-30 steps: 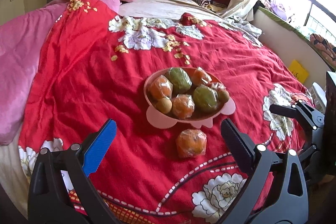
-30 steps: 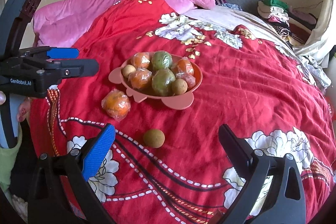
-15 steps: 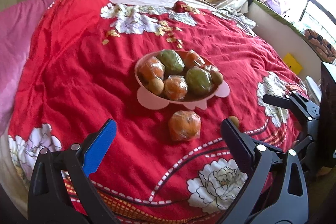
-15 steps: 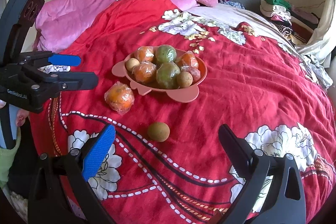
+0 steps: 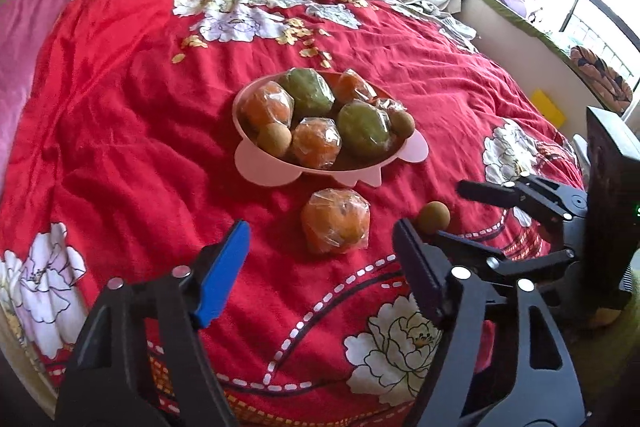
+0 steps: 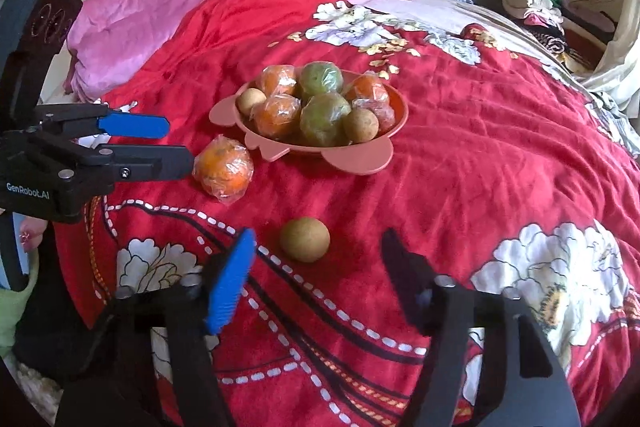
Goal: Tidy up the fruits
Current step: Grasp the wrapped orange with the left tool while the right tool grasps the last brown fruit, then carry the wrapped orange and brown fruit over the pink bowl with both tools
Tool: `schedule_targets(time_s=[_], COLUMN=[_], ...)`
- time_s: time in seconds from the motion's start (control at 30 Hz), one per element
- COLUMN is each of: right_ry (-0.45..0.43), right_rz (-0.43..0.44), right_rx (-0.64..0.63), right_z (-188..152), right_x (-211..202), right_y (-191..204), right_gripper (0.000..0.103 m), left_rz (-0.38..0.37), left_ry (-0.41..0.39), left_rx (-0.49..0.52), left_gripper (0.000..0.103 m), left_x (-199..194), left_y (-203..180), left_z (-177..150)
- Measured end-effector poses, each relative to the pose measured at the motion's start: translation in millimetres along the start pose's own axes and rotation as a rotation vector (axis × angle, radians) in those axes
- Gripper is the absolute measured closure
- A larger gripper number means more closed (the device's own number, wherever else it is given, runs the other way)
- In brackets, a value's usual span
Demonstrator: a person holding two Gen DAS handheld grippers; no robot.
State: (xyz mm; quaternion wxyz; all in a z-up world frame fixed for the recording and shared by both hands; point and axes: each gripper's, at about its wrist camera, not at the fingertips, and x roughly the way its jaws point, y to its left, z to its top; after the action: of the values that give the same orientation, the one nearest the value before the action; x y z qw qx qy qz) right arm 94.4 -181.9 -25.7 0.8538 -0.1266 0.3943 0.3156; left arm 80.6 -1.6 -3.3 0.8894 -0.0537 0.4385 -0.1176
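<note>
Left claw (image 5: 320,255) half open, jaws just closing, nothing held; wrapped orange (image 5: 335,221) just ahead between the tips. Right claw (image 6: 316,255) likewise narrowing, empty, brown fruit (image 6: 305,239) just ahead.

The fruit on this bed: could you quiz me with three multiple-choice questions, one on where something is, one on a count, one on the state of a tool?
1. Where is the wrapped orange that is outside the bowl?
A. on the red quilt near the bowl's rim
B. on the pink pillow
C. on the windowsill

2. How many fruits lie loose on the quilt, outside the pink bowl?
A. none
B. two
C. five

3. What is between the right gripper's fingers?
A. a green fruit
B. the bowl
C. nothing

Answers: 1 A, it sits on the quilt just short of the bowl. 2 B, the wrapped orange and a small brown fruit. 3 C, its jaws, which have just been closing, stand apart short of the brown fruit.
</note>
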Motion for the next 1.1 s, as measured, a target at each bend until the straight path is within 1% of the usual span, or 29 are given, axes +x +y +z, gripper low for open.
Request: schedule_targets(time_s=[0.03, 0.1, 0.13, 0.17, 0.2, 0.3, 0.37, 0.43, 0.5, 0.57, 0.87, 0.97, 1.1], right_ry=[0.007, 0.014, 0.015, 0.018, 0.02, 0.014, 0.011, 0.007, 0.003, -0.001, -0.016, -0.024, -0.048], right_rz=[0.012, 0.018, 0.018, 0.02, 0.024, 0.037, 0.044, 0.053, 0.059, 0.063, 0.069, 0.069, 0.068], right_rx=[0.0, -0.007, -0.012, -0.013, -0.013, -0.01, -0.005, 0.003, 0.011, 0.019, 0.048, 0.054, 0.064], right_z=[0.3, -0.2, -0.7, -1.1, -1.5, -2.3, -2.6, -3.0, -3.7, -4.6, -6.6, -6.3, -3.8], right_x=[3.0, 7.5, 9.9, 12.2, 13.6, 14.3, 13.9, 12.5, 11.0, 9.3, 3.0, -0.8, -9.6], right_y=[-0.1, 1.5, 2.2, 2.2, 2.1, 0.8, -0.3, -2.4, -4.3, -6.3, -15.8, -17.1, -21.2], right_gripper=[0.053, 0.063, 0.065, 0.072, 0.077, 0.077, 0.077, 0.077, 0.077, 0.077, 0.077, 0.077, 0.077], left_rz=[-0.003, -0.005, -0.009, -0.012, -0.017, -0.028, -0.034, -0.027, -0.013, -0.007, -0.026, -0.043, -0.05], left_ry=[0.003, 0.008, 0.01, 0.011, 0.014, 0.023, 0.032, 0.038, 0.04, 0.045, 0.038, 0.032, -0.002], left_rx=[0.0, 0.006, 0.008, 0.01, 0.011, 0.018, 0.021, 0.023, 0.02, 0.016, -0.012, -0.023, -0.035], left_gripper=[0.04, 0.042, 0.044, 0.048, 0.049, 0.055, 0.055, 0.06, 0.062, 0.067, 0.068, 0.068, 0.068], left_x=[1.3, 3.5, 4.8, 5.8, 7.4, 14.0, 20.0, 25.4, 30.3, 35.1, 38.7, 31.4, 15.5], left_y=[-0.5, -2.3, -3.4, -4.1, -5.0, -8.0, -10.1, -11.4, -11.1, -10.2, -6.8, -5.3, -1.8], left_z=[-0.2, -0.7, -0.9, -0.9, -1.1, -1.4, -1.1, -1.4, -1.4, -0.8, -0.3, -1.1, 2.0])
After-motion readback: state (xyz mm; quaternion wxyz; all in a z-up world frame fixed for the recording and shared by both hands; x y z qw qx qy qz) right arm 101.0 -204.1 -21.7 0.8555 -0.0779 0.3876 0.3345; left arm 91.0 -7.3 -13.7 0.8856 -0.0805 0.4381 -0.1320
